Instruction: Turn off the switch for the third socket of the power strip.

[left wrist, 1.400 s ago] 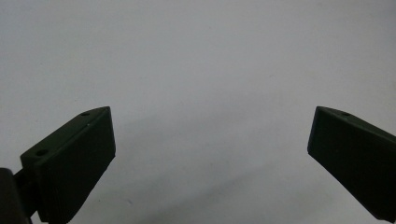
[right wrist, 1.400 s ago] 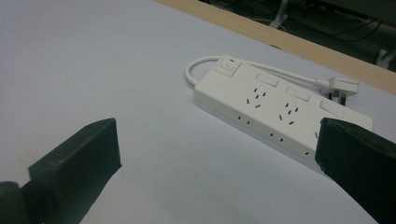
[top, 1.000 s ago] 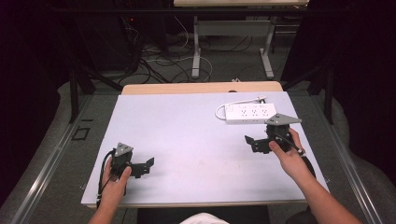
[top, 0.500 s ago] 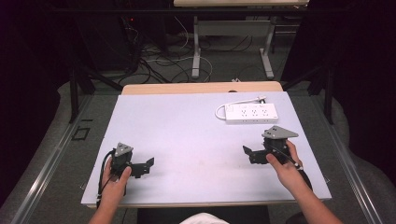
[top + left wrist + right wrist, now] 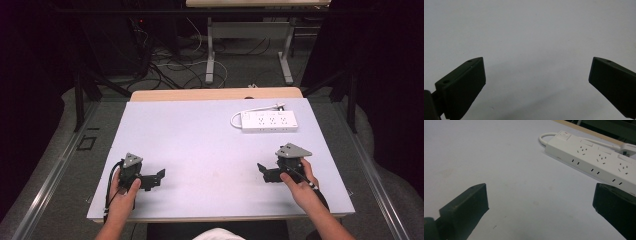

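A white power strip (image 5: 269, 121) with three socket groups lies flat at the far right of the white table (image 5: 200, 140), its cable looping off its left end. My right gripper (image 5: 264, 173) rests near the table's front right, jaws wide open and pointing left, well short of the strip. In the right gripper view the power strip (image 5: 596, 160) lies ahead and to the right of the open right gripper (image 5: 540, 207). My left gripper (image 5: 158, 177) sits at the front left, open, pointing right. The left gripper (image 5: 536, 82) has bare table between its jaws.
A wooden table edge (image 5: 215, 94) runs behind the white top. Beyond it the floor holds tangled cables (image 5: 175, 65) and metal desk legs (image 5: 211, 55). A metal rail (image 5: 50, 175) runs along the floor at the left.
My right gripper has drawn back toward the front edge, away from the power strip. The left gripper has stayed in place.
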Demonstrator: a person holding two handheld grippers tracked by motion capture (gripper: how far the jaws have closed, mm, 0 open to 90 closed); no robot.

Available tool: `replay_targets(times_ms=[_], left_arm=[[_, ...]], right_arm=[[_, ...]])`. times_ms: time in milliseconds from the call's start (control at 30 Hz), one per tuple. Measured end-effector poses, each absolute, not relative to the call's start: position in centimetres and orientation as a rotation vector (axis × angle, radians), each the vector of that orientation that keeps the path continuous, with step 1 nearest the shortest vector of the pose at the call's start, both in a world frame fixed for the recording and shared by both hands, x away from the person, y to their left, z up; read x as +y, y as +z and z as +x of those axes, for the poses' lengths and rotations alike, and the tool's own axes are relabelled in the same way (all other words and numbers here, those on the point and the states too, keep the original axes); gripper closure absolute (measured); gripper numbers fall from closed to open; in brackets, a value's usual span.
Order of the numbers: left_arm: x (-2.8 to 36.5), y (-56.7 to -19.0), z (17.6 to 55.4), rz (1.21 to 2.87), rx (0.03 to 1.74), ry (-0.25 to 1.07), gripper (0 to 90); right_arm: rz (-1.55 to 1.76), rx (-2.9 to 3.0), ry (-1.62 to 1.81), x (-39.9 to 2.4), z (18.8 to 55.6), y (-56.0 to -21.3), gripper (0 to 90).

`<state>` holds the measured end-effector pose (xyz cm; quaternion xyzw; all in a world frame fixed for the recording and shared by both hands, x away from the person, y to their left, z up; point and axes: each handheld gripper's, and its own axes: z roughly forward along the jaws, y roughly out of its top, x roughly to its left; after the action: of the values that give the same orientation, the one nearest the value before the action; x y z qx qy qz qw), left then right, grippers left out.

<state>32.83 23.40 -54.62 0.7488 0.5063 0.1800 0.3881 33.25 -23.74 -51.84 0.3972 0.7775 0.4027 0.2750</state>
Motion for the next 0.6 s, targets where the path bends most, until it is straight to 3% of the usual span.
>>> replay_targets(times_ms=[600], left_arm=[[23.4,-54.6,32.8,1.908,1.288,0.458,0.7]], right_arm=[[1.070,2.068,1.075,-24.4,33.3,-53.5,0.0]])
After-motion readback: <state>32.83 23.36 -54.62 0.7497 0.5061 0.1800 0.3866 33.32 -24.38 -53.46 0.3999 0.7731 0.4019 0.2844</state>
